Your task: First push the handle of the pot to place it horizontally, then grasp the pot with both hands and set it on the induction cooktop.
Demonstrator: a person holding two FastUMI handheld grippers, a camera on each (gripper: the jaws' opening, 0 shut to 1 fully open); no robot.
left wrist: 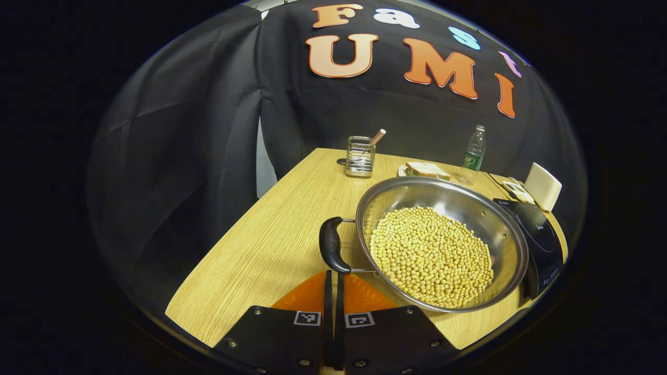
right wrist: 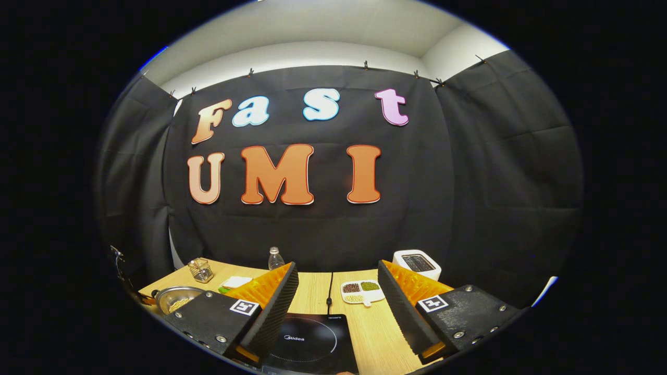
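Note:
A steel pot (left wrist: 500, 229) full of yellow soybeans sits on the wooden table (left wrist: 271, 250), with its black side handle (left wrist: 331, 245) facing me. My left gripper (left wrist: 333, 274) is shut with nothing between its fingers, and its tips sit right at the handle's near end. The black induction cooktop (left wrist: 542, 245) lies just past the pot's right rim. In the right gripper view, my right gripper (right wrist: 336, 266) hangs open over the cooktop (right wrist: 307, 338), holding nothing. The pot (right wrist: 177, 299) shows far to its left.
At the table's back stand a wire utensil holder (left wrist: 360, 156), a plate with a sandwich (left wrist: 427, 170), a water bottle (left wrist: 473, 154) and a white toaster (left wrist: 543, 186). A white dish of beans (right wrist: 363, 291) lies beyond the cooktop, beside its cord. The table edge runs left of the pot.

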